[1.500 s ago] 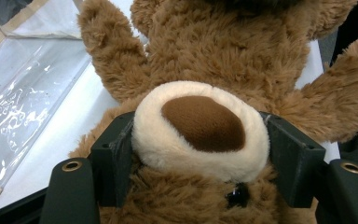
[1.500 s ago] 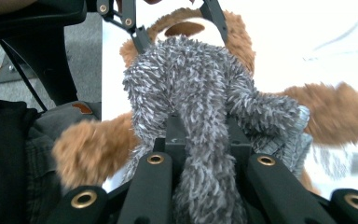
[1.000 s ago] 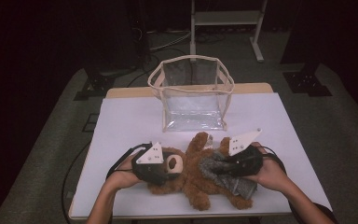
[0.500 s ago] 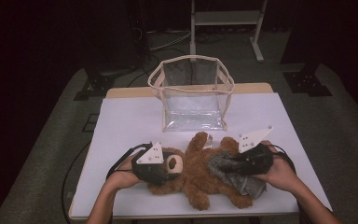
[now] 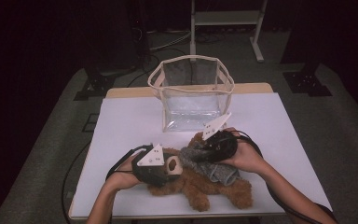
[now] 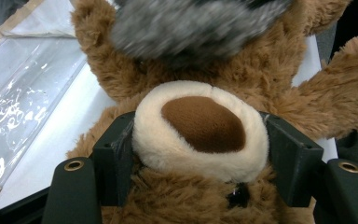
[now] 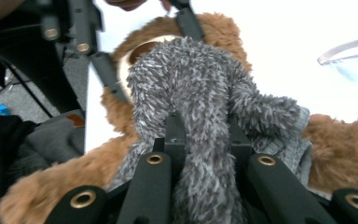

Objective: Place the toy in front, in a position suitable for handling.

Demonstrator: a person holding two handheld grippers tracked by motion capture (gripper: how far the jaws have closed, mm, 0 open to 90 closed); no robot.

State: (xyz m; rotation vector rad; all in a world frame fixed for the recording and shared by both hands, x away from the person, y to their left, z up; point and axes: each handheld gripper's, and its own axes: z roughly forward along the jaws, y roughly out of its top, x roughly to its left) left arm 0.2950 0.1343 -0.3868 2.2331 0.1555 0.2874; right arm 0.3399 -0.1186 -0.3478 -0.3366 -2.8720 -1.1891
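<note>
One teddy bear (image 5: 200, 186), one grey garment (image 5: 214, 168), one clear bag (image 5: 191, 93), two claws.

Dark room: white-topped table (image 5: 121, 121) on grey carpet (image 5: 51, 140); pale metal stand (image 5: 226, 18) behind; black floor brackets (image 5: 307, 81).

**Black grippers, pale plates, bare forearms**

Each gripper, left (image 5: 165, 169) and right (image 5: 200, 156), is built in black and topped by a pale three-cornered plate. Brass-ringed screw holes are seen at 6 o'clock in the gripper views. Black cables trail behind. No sleeves are worn, apparently.
</note>
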